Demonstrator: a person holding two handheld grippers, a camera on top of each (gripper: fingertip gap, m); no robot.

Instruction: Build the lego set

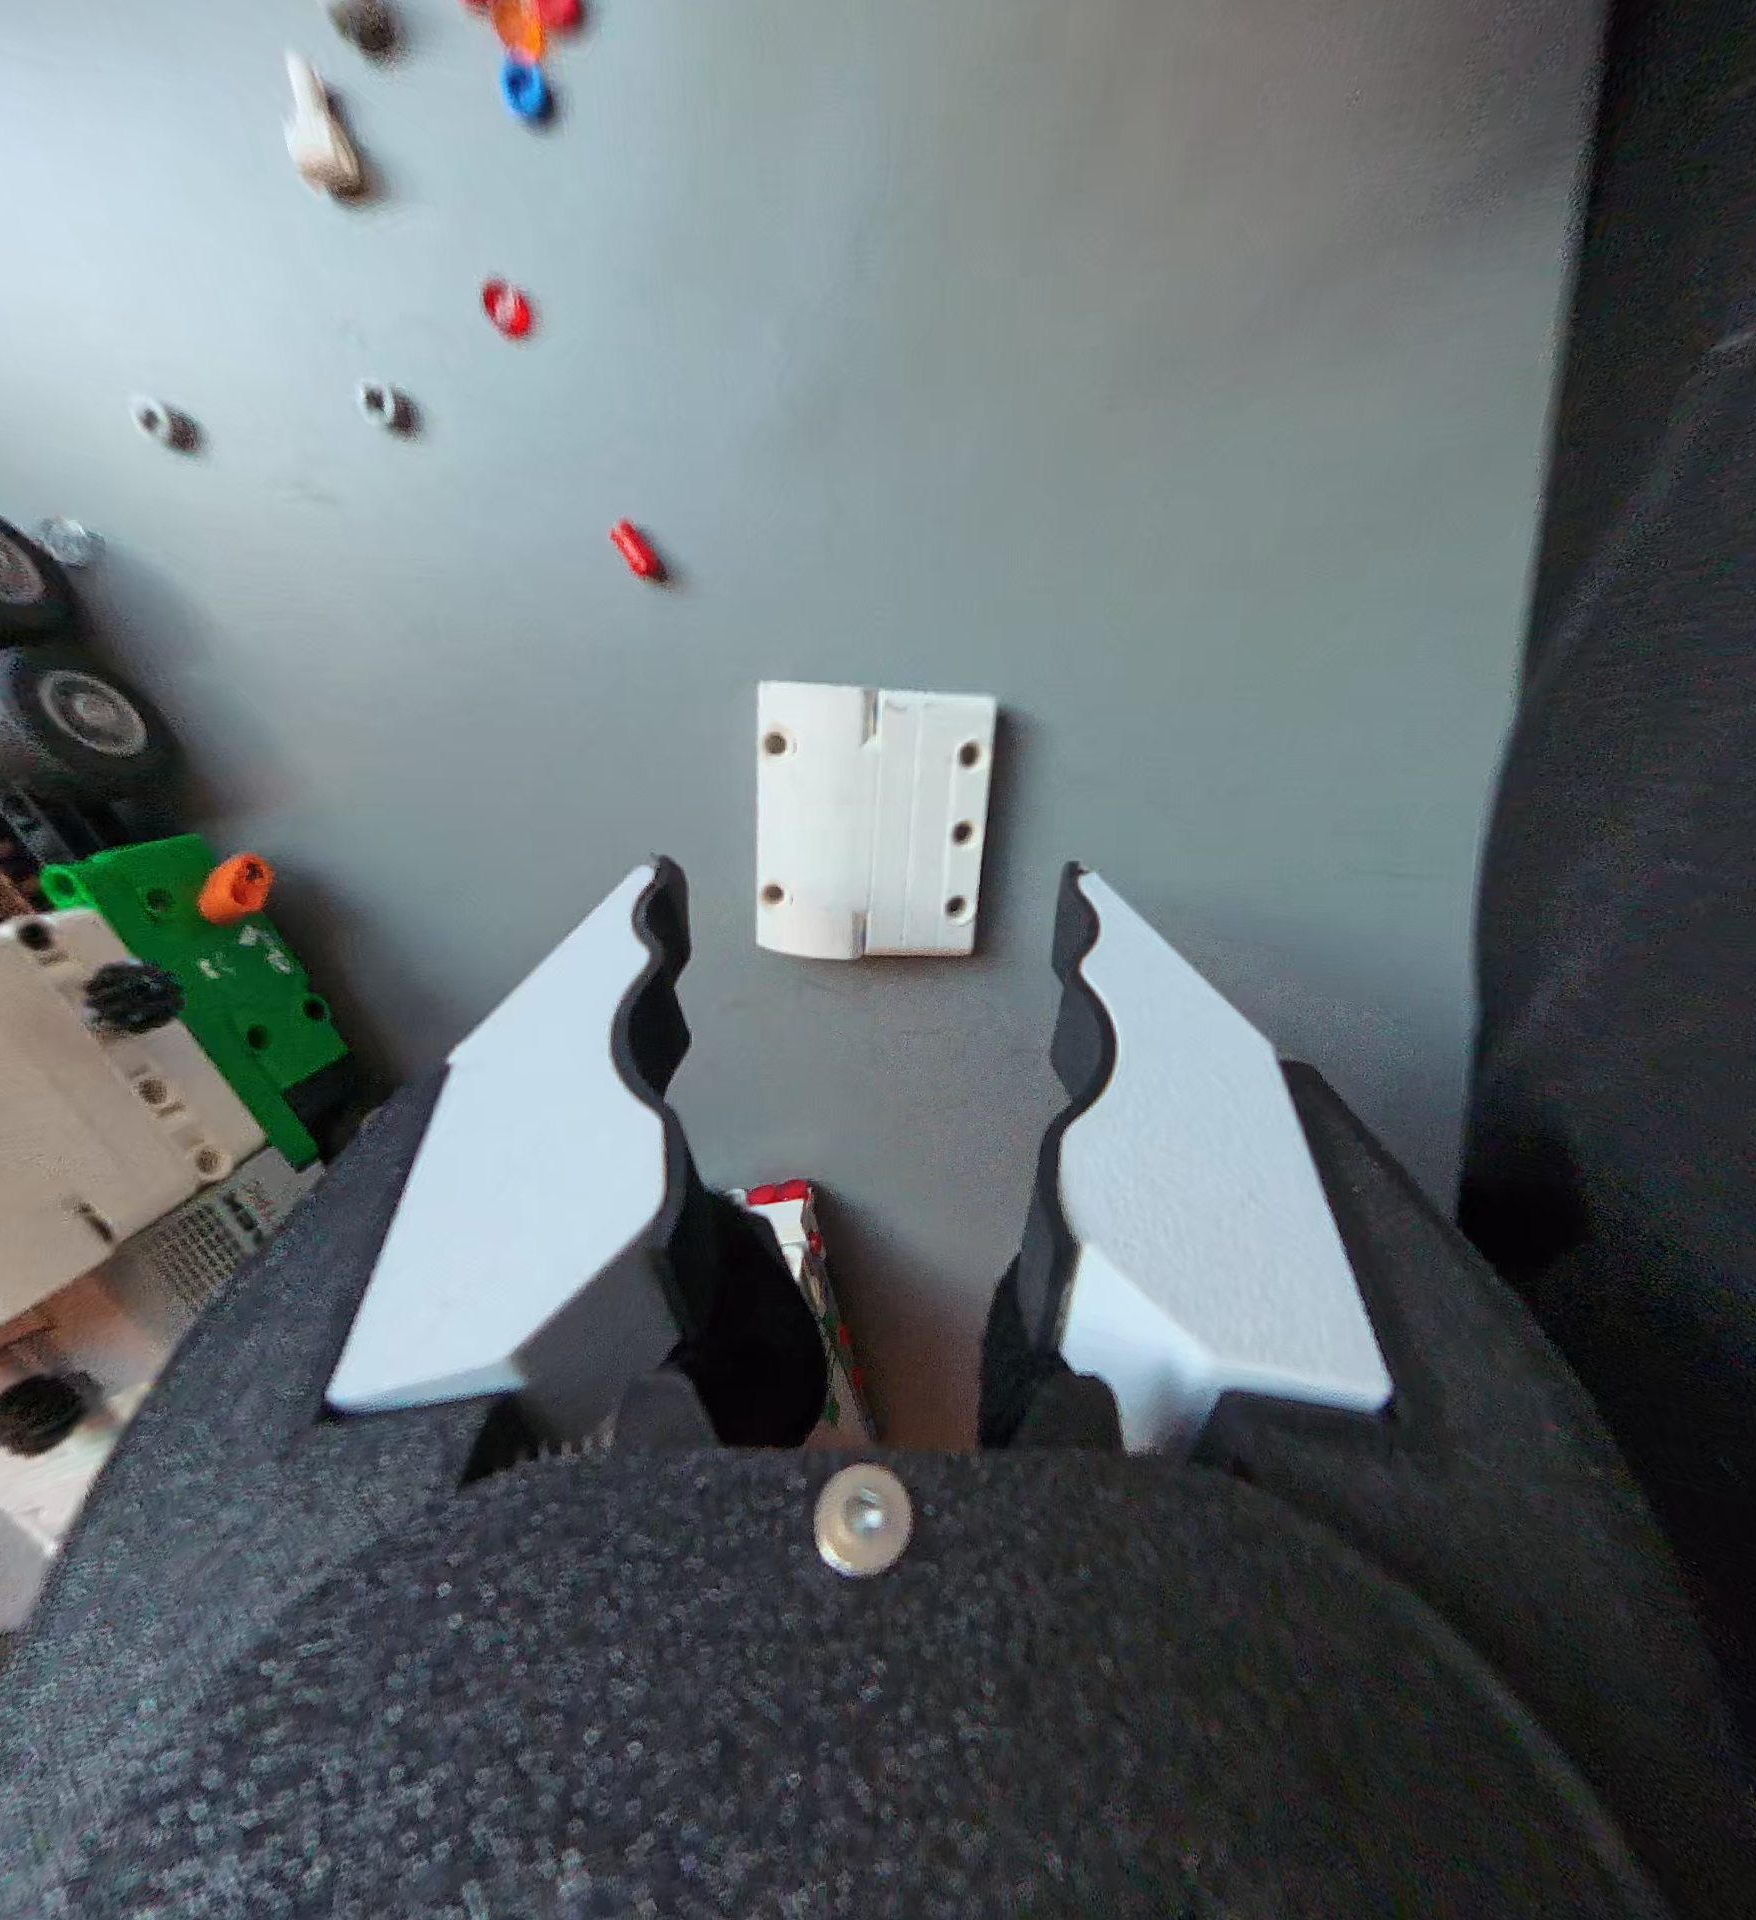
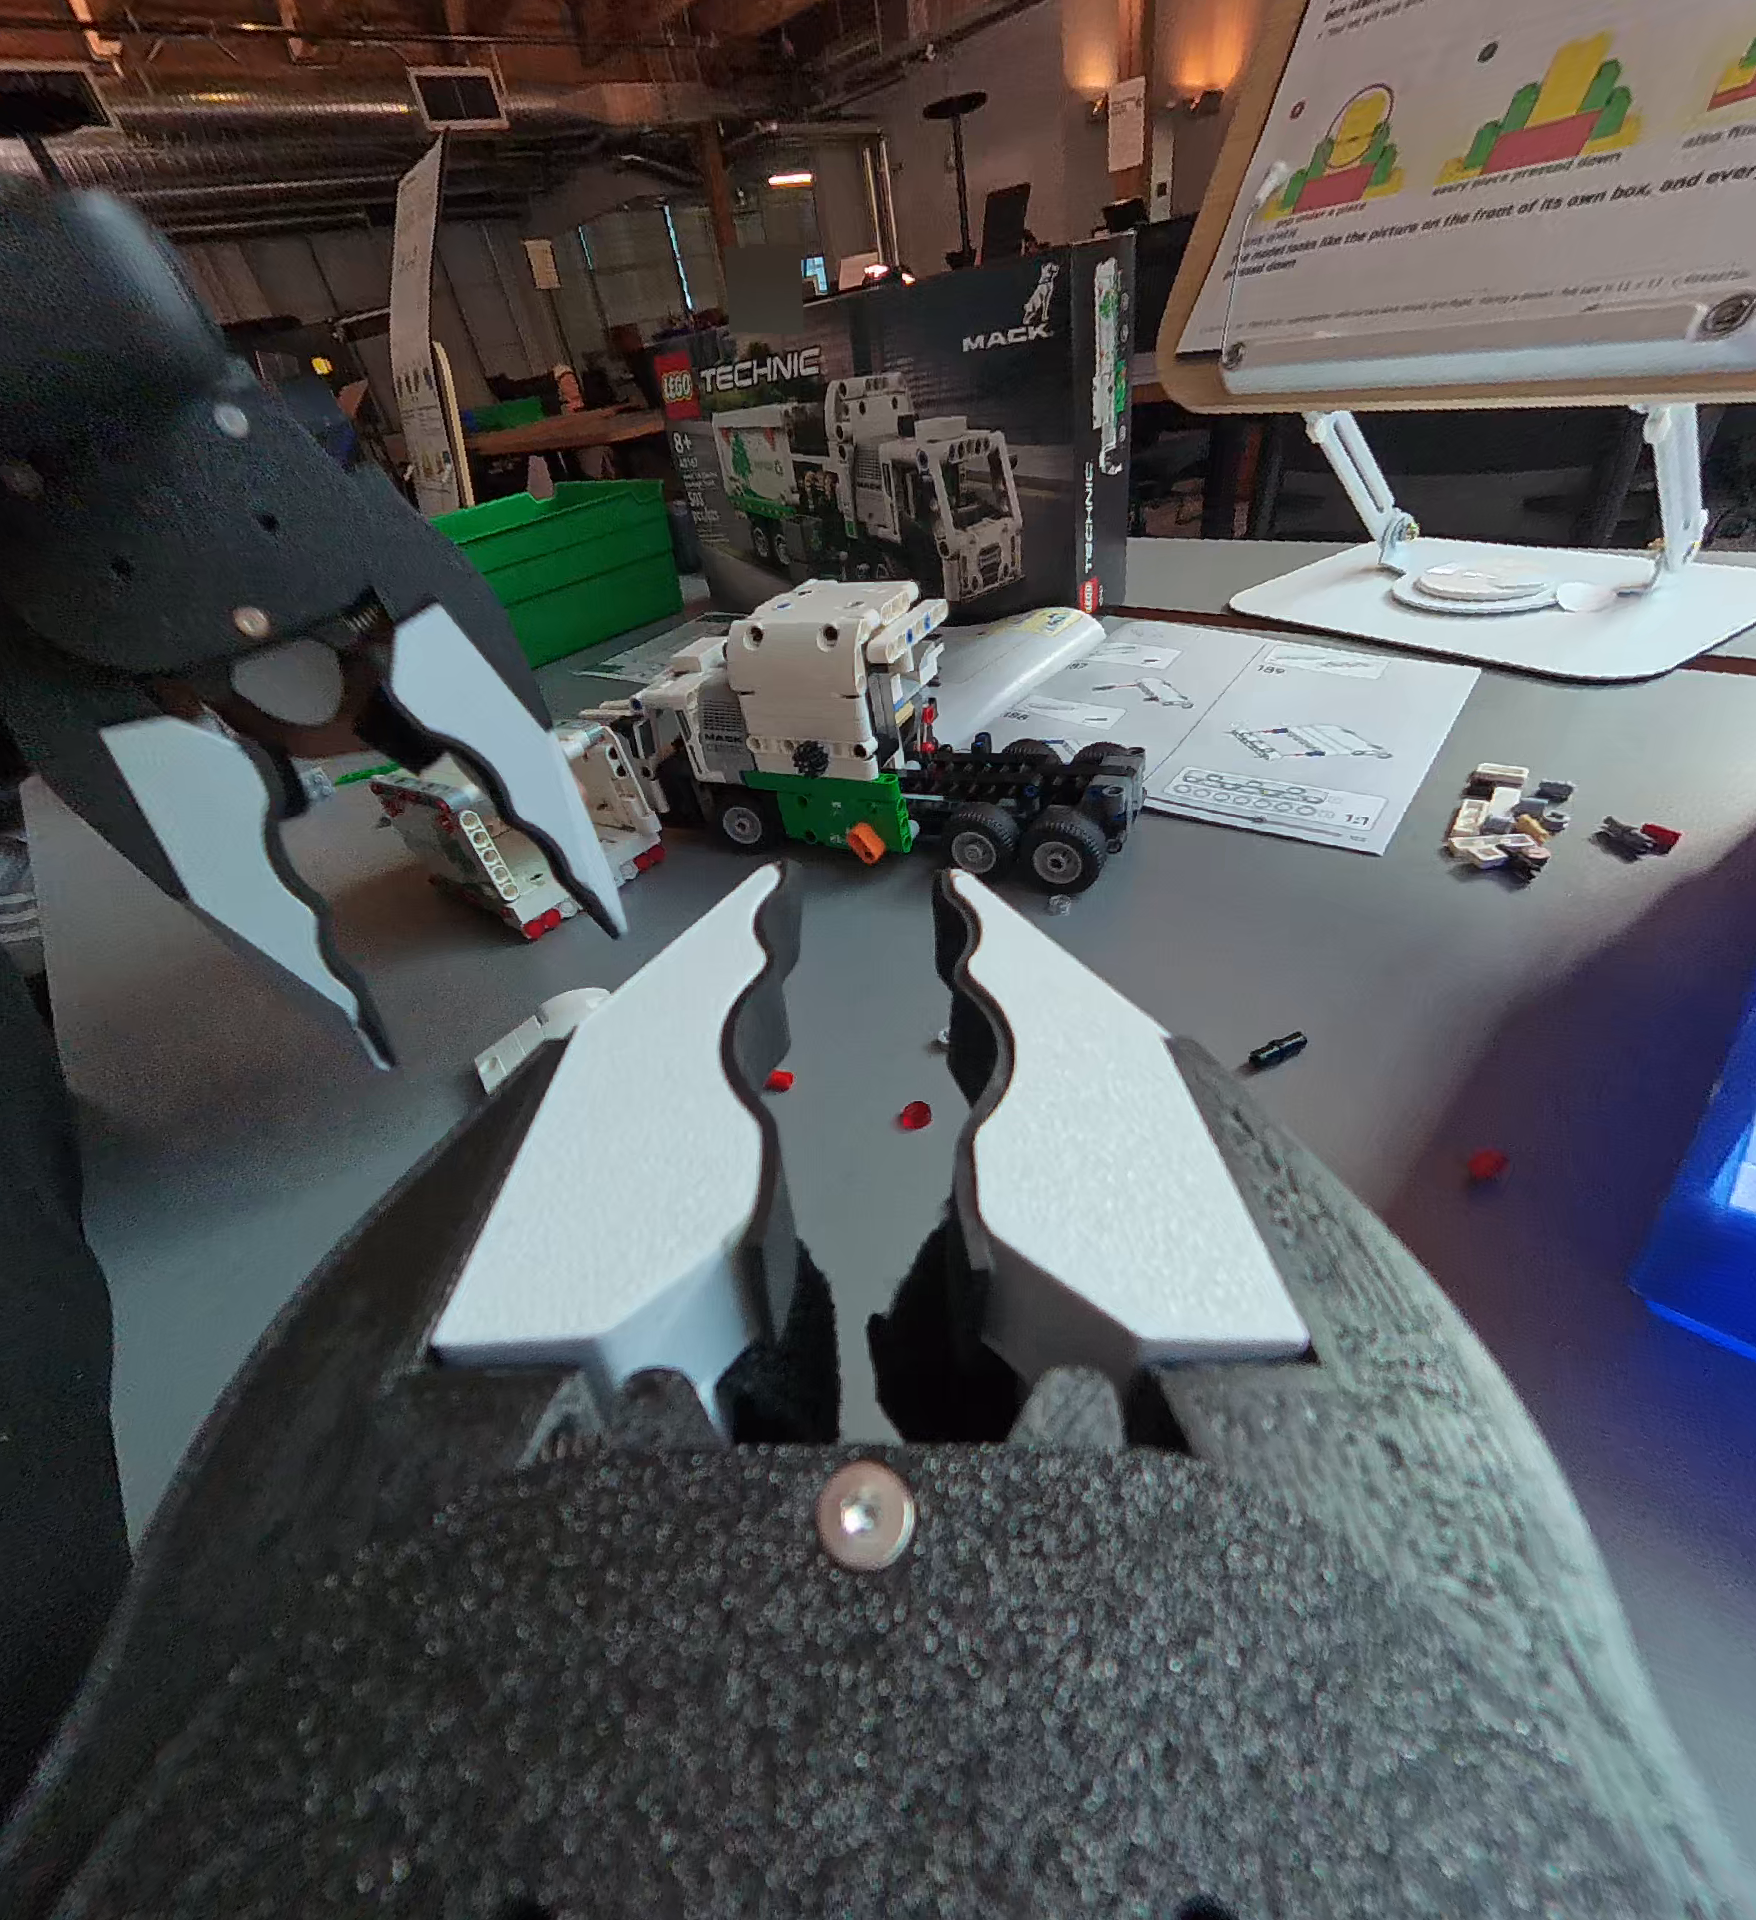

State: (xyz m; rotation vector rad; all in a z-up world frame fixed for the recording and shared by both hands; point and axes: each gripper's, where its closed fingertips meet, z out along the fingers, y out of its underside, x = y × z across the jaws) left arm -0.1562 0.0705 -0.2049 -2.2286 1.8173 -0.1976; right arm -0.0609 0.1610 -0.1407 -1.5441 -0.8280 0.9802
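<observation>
Both grippers carry nothing: the left gripper [image 1: 869,883] gapes wide above one flat white holed panel [image 1: 874,819] on the grey table [image 1: 1165,416]; the right gripper [image 2: 863,883] is narrowly parted, aimed at the white-and-green lego truck [image 2: 832,748], beside one open instruction booklet [image 2: 1269,727]. Two small red studs [image 2: 913,1115] lie between its fingers.

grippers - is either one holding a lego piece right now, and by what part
Nothing is held. The left gripper is open above the white panel lying on the table, not touching it. The right gripper is open and empty too.
</observation>
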